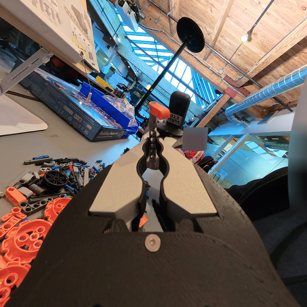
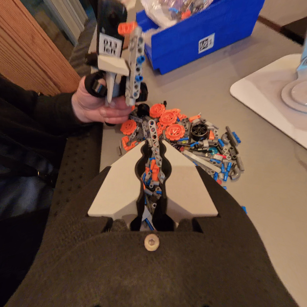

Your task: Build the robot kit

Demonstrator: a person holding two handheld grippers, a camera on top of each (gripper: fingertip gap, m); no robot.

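Observation:
My left gripper [image 1: 152,138] is shut on a long grey holed beam [image 1: 152,149] that stands up between the fingers, with an orange connector [image 1: 159,110] on its top end. The right wrist view shows the same gripper [image 2: 116,69] raised at the upper left in a person's hand [image 2: 93,108], the beam [image 2: 135,66] carrying blue pins. My right gripper [image 2: 154,142] is shut on a shorter grey holed beam [image 2: 155,142], just above a pile of orange gears, grey beams and blue pins [image 2: 191,141]. The right gripper [image 1: 178,113] shows right behind the left one's beam.
The parts pile [image 1: 49,182] lies on a grey table [image 2: 207,99]. A blue bin [image 2: 191,41] holding a plastic bag stands behind it, next to a blue kit box [image 1: 66,106]. A white stand base [image 2: 265,99] sits to the right. An open instruction booklet [image 1: 58,25] hangs overhead. My hands' fingertips stand some 8 cm from each other.

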